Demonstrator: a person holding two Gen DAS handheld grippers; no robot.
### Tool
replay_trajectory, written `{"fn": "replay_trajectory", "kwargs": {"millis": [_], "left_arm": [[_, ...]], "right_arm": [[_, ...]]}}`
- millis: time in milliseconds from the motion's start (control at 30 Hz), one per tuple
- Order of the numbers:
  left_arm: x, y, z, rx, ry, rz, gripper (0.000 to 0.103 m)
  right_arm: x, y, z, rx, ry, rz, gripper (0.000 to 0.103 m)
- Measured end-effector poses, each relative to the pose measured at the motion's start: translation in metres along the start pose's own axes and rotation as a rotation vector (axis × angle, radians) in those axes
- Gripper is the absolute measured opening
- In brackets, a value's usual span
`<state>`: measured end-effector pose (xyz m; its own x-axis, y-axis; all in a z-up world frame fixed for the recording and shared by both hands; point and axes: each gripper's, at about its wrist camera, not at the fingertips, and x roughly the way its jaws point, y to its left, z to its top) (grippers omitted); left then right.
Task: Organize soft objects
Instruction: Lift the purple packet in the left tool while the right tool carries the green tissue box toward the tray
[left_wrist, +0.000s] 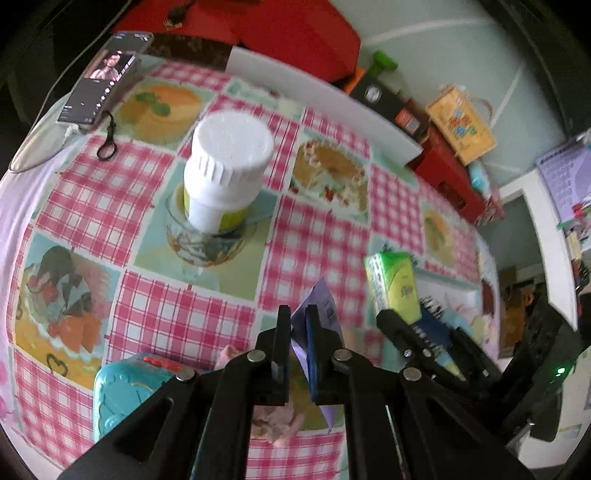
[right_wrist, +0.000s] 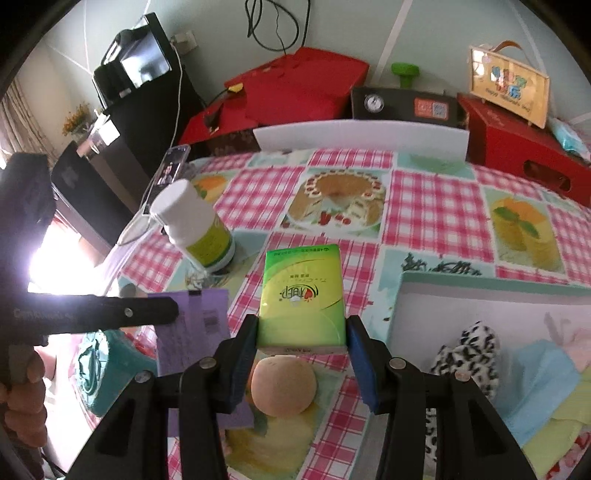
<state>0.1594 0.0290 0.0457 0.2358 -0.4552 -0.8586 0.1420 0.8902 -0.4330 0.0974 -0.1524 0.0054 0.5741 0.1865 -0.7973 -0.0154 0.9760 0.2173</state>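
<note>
so both hands are loaded at once here. the left hand-held gripper (left_wrist: 298, 325) is pressed together on a thin purple packet (right_wrist: 199, 328), pinching it by one edge so the flat thing hangs out past the tips instead of folding up. makes sense for something that flimsy, you can't really squeeze it across the middle.

the right hand-held gripper (right_wrist: 302, 334) is about half spread and clamped on the sides of a green tissue pack (right_wrist: 303, 291), gripping it at the near end with the rest sticking forward. the pack looks clear of the checkered tabletop (right_wrist: 436, 206), so my guess is it's on its way to the white box (right_wrist: 480, 291) just to the right, which already has a spotted black-and-white plush (right_wrist: 469, 354) and some blue and yellow cloths in it.

still sitting out: a peach-coloured squishy bun (right_wrist: 282, 384) right under the right jaws, and a teal case (left_wrist: 122, 391) near the left one. the white pill bottle (left_wrist: 225, 173) standing in a glass dish is hard stuff, probably meant to stay put.

i'd say the sort is partway, two items in the air, at least the bun left.
</note>
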Motion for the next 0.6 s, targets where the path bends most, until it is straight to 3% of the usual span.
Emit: {"fn": "replay_trajectory", "kwargs": {"millis": [333,600], "left_arm": [[-0.050,-0.025,-0.007,-0.022,-0.174,-0.149,0.007],[-0.048,-0.068,-0.010,0.015,-0.230,-0.237,0.007]], "right_arm": [[-0.045,-0.009,0.006,0.024,-0.104,-0.011,0.051],[-0.085,-0.025,0.010,0.049,-0.186,-0.049,0.051]]}}
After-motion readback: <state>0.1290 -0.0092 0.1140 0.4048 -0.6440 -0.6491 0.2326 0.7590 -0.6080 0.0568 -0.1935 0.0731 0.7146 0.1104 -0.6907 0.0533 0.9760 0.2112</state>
